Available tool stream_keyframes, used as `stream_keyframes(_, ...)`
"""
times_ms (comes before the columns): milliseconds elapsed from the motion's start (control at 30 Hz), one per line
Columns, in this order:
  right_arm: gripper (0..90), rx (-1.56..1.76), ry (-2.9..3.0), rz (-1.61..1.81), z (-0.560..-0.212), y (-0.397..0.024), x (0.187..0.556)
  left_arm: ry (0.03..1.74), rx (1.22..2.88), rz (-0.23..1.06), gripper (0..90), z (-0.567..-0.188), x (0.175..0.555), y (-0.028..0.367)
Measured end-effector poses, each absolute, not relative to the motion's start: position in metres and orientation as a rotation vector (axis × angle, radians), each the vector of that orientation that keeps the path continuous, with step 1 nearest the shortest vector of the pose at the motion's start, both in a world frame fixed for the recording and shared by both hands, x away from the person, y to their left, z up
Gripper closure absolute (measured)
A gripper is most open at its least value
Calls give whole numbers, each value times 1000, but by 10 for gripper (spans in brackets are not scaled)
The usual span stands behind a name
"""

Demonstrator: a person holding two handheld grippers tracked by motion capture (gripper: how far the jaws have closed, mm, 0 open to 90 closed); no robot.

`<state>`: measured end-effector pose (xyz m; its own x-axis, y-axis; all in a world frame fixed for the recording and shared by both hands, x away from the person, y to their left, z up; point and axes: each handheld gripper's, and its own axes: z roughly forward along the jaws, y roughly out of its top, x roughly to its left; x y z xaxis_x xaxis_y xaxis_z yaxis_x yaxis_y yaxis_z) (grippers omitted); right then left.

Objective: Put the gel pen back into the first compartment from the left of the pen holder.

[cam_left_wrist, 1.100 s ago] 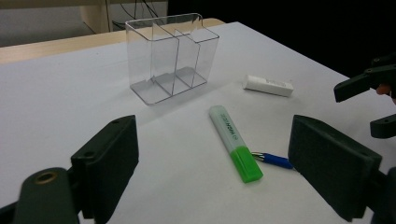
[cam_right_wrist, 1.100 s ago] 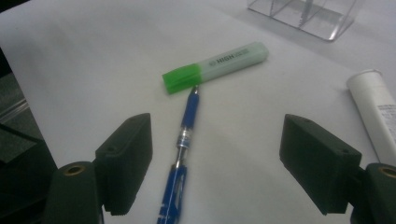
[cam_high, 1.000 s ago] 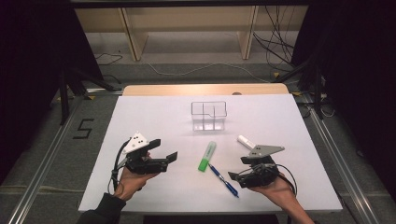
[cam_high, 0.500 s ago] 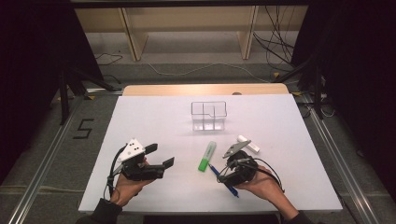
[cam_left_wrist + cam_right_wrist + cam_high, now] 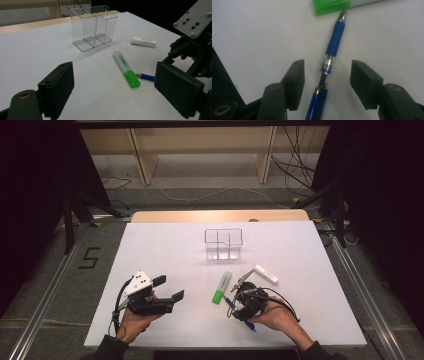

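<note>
My blue pen [image 5: 329, 67] lies flat on the table [image 5: 165, 250], its tip touching the green highlighter [image 5: 221, 287] at twelve o'clock. My right tongs [image 5: 326, 83] straddle its barrel, jaws just closing yet clear of it on both sides. My left tongs [image 5: 169, 289] hang spread at nine o'clock, holding nothing.

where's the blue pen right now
The blue pen lies flat on the white table between the right gripper's open, just-closing jaws, untouched; its tip sits by the green highlighter's cap, near the table's front edge in the high view.
</note>
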<state>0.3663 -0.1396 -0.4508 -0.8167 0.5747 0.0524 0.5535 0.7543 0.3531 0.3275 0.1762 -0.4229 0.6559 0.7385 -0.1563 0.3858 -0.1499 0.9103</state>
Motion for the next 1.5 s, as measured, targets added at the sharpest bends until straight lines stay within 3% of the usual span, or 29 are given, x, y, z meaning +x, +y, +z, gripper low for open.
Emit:
stream_keyframes(433,552,923,2915,460,-454,-132,369,903,1767,396,159,-422,327,176)
stream_keyframes(933,712,914,2944,313,-457,-123,375,904,1769,395,159,-423,328,175)
stream_keyframes(1500,793,862,2962,234,-457,-116,379,899,1772,394,159,-423,327,174)
